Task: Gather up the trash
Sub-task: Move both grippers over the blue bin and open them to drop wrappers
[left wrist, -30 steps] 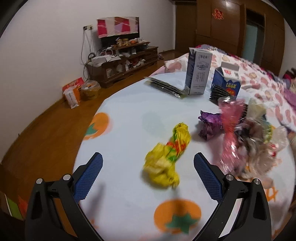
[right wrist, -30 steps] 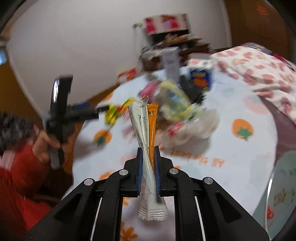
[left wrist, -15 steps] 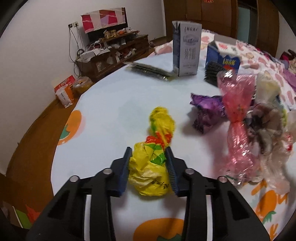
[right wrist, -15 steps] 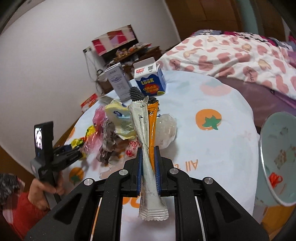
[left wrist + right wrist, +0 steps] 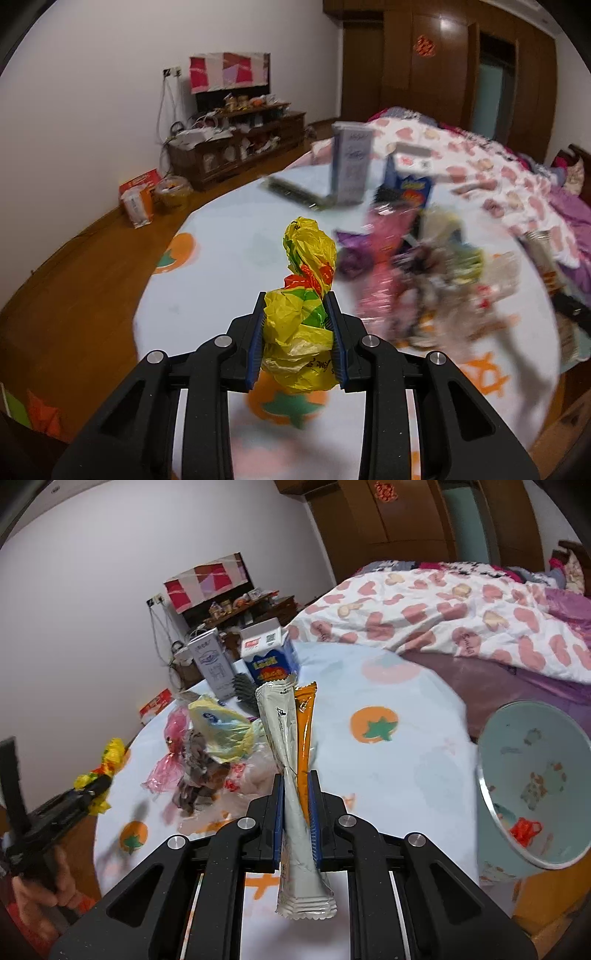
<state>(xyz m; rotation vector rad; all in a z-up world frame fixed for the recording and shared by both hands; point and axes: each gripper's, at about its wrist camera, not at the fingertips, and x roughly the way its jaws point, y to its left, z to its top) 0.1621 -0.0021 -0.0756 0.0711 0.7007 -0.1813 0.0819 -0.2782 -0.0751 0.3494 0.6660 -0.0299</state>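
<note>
A crumpled yellow plastic bag (image 5: 303, 314) is pinched between the blue pads of the left gripper (image 5: 295, 306), whose jaws are closing on it; the bag is held above the round table (image 5: 221, 236), its twisted upper end standing up past the fingertips. In the right wrist view the same bag (image 5: 107, 764) is seen at the far left, carried by the left gripper (image 5: 92, 790) in a hand (image 5: 40, 882).

The right gripper (image 5: 295, 786) is clamped tight on two stick sachets, a pale grey sachet (image 5: 291, 794) and an orange sachet (image 5: 304, 727), held side by side and upright between the pads, the grey one hanging below the jaws.

Between the two grippers a heap of trash (image 5: 214, 753) is spread on the tablecloth: a pink wrapper (image 5: 171, 746), a pale yellow bag (image 5: 218, 727), dark scraps and clear plastic. A purple wrapper (image 5: 351, 254) is seen beside the heap, blurred. Behind the heap a tall grey carton (image 5: 214, 668) and a blue carton (image 5: 269, 657) stand upright, with a flat dark packet (image 5: 295, 192) lying near them.

A pale blue bin (image 5: 532, 794) is set at the table's right edge, a red scrap lying in it. A bed with a heart-patterned quilt (image 5: 443, 620) lies beyond the table.
</note>
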